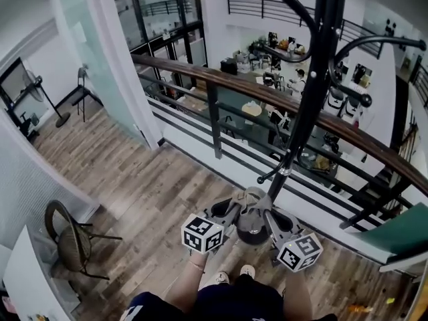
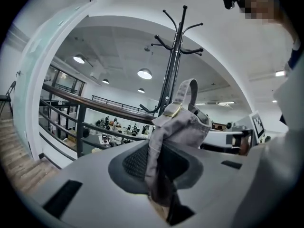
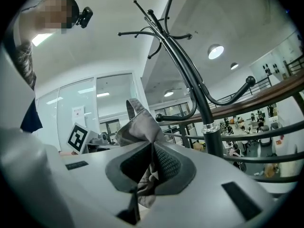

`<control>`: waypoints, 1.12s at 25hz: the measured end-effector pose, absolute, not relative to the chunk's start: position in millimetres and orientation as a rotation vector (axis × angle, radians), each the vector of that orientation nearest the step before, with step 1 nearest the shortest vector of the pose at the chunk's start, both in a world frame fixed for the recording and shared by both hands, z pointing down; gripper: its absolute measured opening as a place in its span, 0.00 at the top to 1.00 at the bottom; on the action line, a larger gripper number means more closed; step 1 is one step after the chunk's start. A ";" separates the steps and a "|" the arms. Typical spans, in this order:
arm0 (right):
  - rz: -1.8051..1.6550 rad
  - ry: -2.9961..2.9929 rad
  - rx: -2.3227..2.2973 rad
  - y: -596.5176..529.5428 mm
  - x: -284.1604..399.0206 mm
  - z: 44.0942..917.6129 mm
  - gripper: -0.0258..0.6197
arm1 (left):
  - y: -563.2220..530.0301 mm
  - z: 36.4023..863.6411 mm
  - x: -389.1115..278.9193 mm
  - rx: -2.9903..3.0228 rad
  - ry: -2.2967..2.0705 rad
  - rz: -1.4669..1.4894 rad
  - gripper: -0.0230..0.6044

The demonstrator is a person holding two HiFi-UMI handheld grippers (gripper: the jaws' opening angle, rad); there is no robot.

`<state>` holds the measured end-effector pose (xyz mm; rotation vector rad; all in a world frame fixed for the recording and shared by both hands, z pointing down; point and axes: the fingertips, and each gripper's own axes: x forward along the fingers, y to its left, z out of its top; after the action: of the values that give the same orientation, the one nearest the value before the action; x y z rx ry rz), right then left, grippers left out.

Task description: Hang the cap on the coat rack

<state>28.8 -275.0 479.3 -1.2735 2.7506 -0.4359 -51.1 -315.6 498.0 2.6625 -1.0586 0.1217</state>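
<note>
A grey cap (image 1: 253, 214) hangs between my two grippers, just in front of the black coat rack (image 1: 309, 92), low beside its pole. My left gripper (image 1: 235, 210) is shut on the cap's left side. My right gripper (image 1: 270, 218) is shut on its right side. In the left gripper view the bunched fabric (image 2: 178, 125) rises from the jaws, with a strap loop and brass buckle (image 2: 173, 110) on top and the coat rack (image 2: 172, 75) behind it. In the right gripper view the cap (image 3: 140, 127) is pinched in the jaws, left of the rack's pole (image 3: 199, 103). A lower hook (image 3: 232, 91) curves to the right.
A railing with a wooden handrail (image 1: 221, 80) runs right behind the rack, with an open hall of desks below it. A wicker chair (image 1: 70, 243) stands at the lower left. A glass partition (image 1: 100, 52) rises at the left. The person's feet (image 1: 231, 276) are below the grippers.
</note>
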 end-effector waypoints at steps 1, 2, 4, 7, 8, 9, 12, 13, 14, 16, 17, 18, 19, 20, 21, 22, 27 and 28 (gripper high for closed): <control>-0.446 2.751 -1.279 -278.3 30.1 480.2 0.91 | -319.6 499.0 -49.6 2.659 -1.057 0.126 0.86; -0.453 2.754 -1.280 -281.5 30.6 480.8 0.91 | -323.4 499.7 -48.4 2.655 -1.055 0.130 0.86; -0.455 2.765 -1.270 -285.9 30.2 481.2 0.91 | -329.8 500.8 -47.1 2.647 -1.052 0.133 0.86; -0.471 2.770 -1.267 -292.4 31.7 483.8 0.91 | -338.0 505.6 -45.1 2.623 -1.048 0.140 0.86; -0.481 2.769 -1.273 -295.8 33.1 485.7 0.91 | -341.3 508.0 -43.9 2.617 -1.046 0.147 0.86; -0.491 2.767 -1.280 -299.6 34.5 487.9 0.91 | -344.8 510.3 -42.6 2.611 -1.044 0.155 0.86; -0.514 2.771 -1.289 -308.1 35.6 493.7 0.91 | -355.1 515.1 -40.6 2.591 -1.040 0.169 0.86; -0.520 2.775 -1.292 -309.8 35.5 495.3 0.91 | -358.3 516.4 -40.6 2.582 -1.042 0.172 0.86; -0.526 2.777 -1.296 -311.8 35.8 497.0 0.91 | -361.6 517.9 -40.3 2.573 -1.043 0.176 0.86; -0.543 2.771 -1.310 -317.2 38.1 500.6 0.91 | -368.5 521.8 -38.0 2.564 -1.042 0.188 0.86; -0.551 2.767 -1.318 -320.4 39.9 502.6 0.91 | -371.6 524.1 -36.0 2.561 -1.039 0.197 0.86; -0.558 2.765 -1.327 -323.4 41.9 504.7 0.91 | -374.6 526.5 -33.7 2.559 -1.037 0.205 0.86; -0.562 2.765 -1.336 -326.1 44.0 506.6 0.91 | -377.3 528.7 -31.1 2.557 -1.036 0.211 0.86; -0.562 2.770 -1.346 -328.3 46.3 508.3 0.91 | -379.9 530.7 -28.3 2.554 -1.035 0.215 0.86; -0.558 2.776 -1.356 -330.0 48.5 509.7 0.91 | -382.2 532.4 -25.4 2.552 -1.033 0.217 0.86; -0.554 2.781 -1.363 -331.5 50.6 510.9 0.91 | -384.3 533.8 -22.7 2.551 -1.030 0.220 0.86; -0.579 2.761 -1.381 -340.6 59.1 517.2 0.91 | -394.9 539.6 -13.6 2.546 -1.022 0.231 0.86; -0.581 2.758 -1.387 -342.5 61.1 518.1 0.91 | -397.2 540.5 -11.5 2.546 -1.019 0.234 0.86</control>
<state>61.1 -342.5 518.1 -1.3873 2.7577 -0.5807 -11.5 -397.2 540.5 2.5460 -1.0191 0.2340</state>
